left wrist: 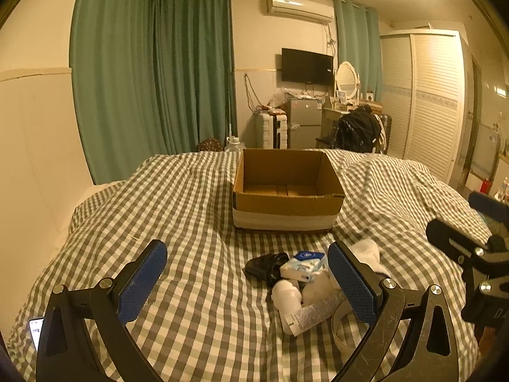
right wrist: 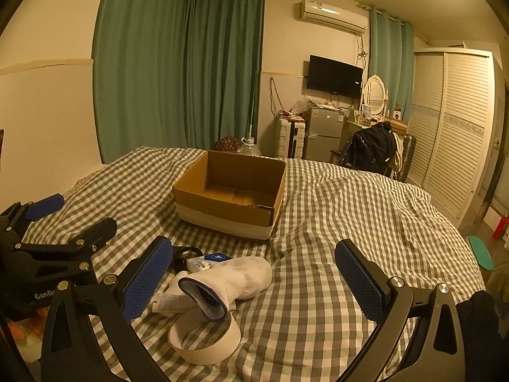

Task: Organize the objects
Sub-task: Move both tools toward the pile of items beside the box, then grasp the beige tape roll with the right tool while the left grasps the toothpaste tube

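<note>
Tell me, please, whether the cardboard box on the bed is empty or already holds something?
Empty. The cardboard box stands open-topped on the checked bedspread, and both wrist views show only its bare brown floor.

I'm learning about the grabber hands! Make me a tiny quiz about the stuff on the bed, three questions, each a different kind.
1. True or false: the cardboard box already has things inside it.
2. Pick one. The white sock lies: A) inside the box, B) on the checked bedcover near the tape roll, C) in the right gripper.
3. Fill in: the left gripper is ____ and holds nothing.

Key
1. False. The box looks empty; only its bare bottom shows.
2. B. The sock rests in the pile, its cuff over the roll's rim.
3. Open. Its jaws stand wide apart above the pile.
</note>
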The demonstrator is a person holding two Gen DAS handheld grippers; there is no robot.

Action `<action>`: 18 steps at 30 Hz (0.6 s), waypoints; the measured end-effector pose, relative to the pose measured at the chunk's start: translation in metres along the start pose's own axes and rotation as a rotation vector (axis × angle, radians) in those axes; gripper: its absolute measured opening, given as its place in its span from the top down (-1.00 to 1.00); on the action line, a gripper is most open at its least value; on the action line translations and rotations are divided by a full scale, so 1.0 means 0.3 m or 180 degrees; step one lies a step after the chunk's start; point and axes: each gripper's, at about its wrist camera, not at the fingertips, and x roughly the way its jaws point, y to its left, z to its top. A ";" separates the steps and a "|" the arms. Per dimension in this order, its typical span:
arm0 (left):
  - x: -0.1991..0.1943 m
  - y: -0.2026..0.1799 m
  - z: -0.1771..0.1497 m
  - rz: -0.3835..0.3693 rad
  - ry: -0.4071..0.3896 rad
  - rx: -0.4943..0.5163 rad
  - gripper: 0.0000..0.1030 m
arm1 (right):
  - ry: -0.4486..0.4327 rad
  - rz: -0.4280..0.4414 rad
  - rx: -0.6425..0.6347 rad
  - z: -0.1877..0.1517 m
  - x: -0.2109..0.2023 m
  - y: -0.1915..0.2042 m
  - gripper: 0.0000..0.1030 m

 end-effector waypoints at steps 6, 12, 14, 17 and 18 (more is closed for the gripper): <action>0.022 -0.009 -0.058 0.0014 0.0210 0.0155 -1.00 | 0.0091 0.0037 -0.0087 -0.016 -0.014 0.013 -0.99; 0.095 -0.008 -0.159 -0.0015 0.0569 0.0267 -1.00 | 0.0424 0.0163 -0.0238 -0.102 0.026 0.039 -0.99; 0.124 -0.007 -0.189 0.0000 0.0704 0.0307 -1.00 | 0.0612 0.0215 -0.0332 -0.145 0.059 0.052 -0.99; 0.158 -0.005 -0.222 0.0008 0.0821 0.0303 -1.00 | 0.0915 0.0345 -0.0432 -0.217 0.118 0.074 -0.99; 0.171 0.001 -0.232 -0.0006 0.0869 0.0279 -1.00 | 0.1015 0.0404 -0.0447 -0.239 0.142 0.081 -0.99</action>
